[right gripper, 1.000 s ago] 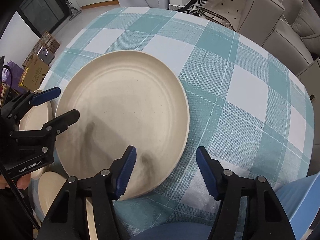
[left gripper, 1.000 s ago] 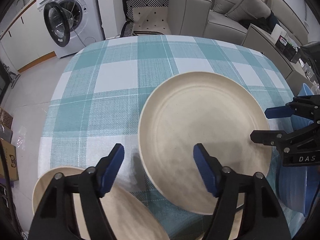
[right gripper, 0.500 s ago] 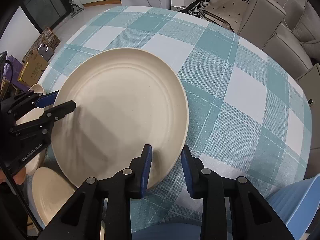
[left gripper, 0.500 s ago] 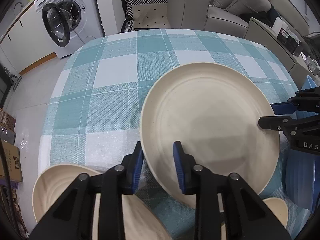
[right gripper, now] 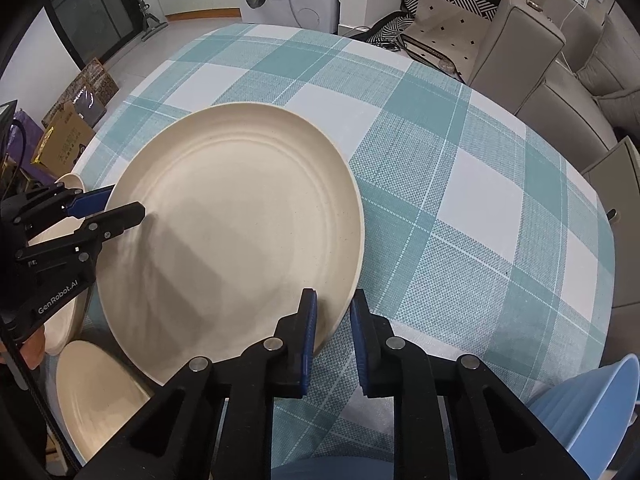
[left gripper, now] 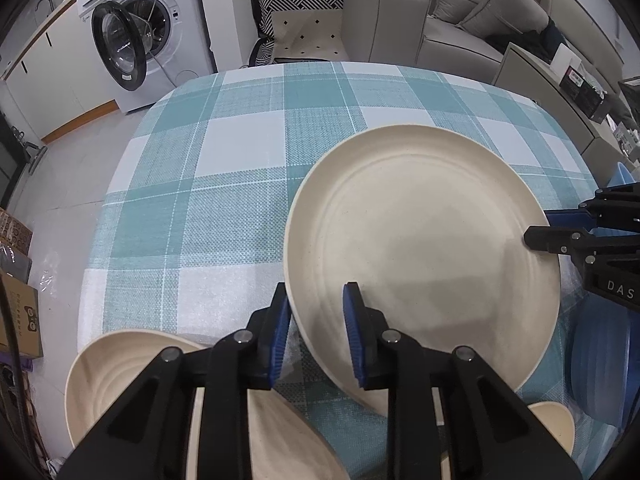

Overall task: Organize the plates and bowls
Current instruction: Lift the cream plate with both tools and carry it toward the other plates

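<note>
Now two claws (left (left gripper: 316, 320), right (right gripper: 334, 320)) clamp one cream plate (left gripper: 420, 240).

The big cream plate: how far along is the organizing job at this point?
Early. Nothing looks stacked yet. In hand: the left gripper is closing on the big cream plate at one rim, and the right gripper is shut on the opposite rim. Left: the smaller cream dishes at the near edge and the blue bowl sit apart, unsorted.
</note>
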